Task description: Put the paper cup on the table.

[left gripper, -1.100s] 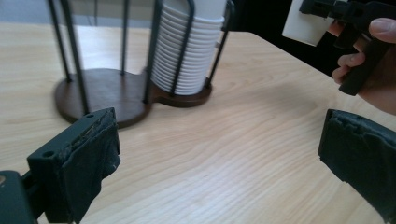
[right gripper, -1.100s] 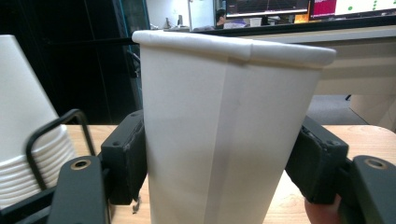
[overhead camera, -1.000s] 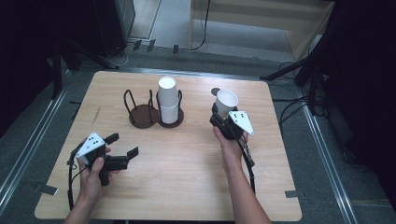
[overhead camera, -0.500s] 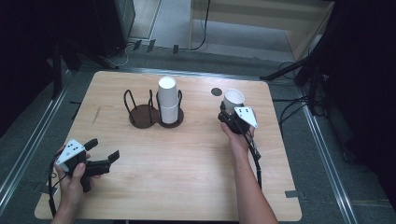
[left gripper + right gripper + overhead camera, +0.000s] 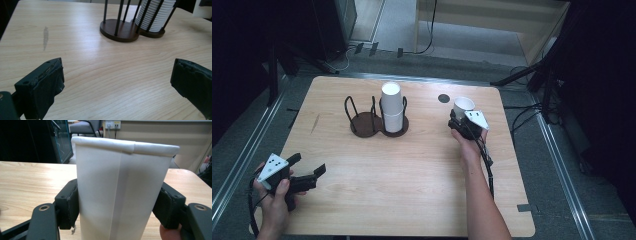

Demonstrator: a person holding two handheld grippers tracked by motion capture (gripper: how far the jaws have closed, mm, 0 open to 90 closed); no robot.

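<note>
A white paper cup (image 5: pixel 462 106) (image 5: pixel 120 192) stands upright, mouth up, at the right side of the wooden table (image 5: pixel 412 165), with my right gripper (image 5: pixel 460 121) (image 5: pixel 117 205) shut on its sides. A dark two-ring cup holder (image 5: pixel 376 120) (image 5: pixel 125 27) sits at the table's middle back; its right ring holds a stack of white cups (image 5: pixel 392 106) (image 5: pixel 155 13), its left ring is empty. My left gripper (image 5: pixel 309 175) (image 5: pixel 117 82) stands open near the front left corner with nothing between its jaws, pointing toward the holder.
A small dark round spot (image 5: pixel 443 98) marks the tabletop behind the held cup. A grey smudge (image 5: pixel 45 36) lies on the wood left of the holder. Metal rails (image 5: pixel 242 150) run along the table's sides, and cables (image 5: pixel 532 112) trail at the right.
My left gripper has drawn back toward the front left corner. My right gripper, with the cup in it, has shifted right and a little toward the front.
</note>
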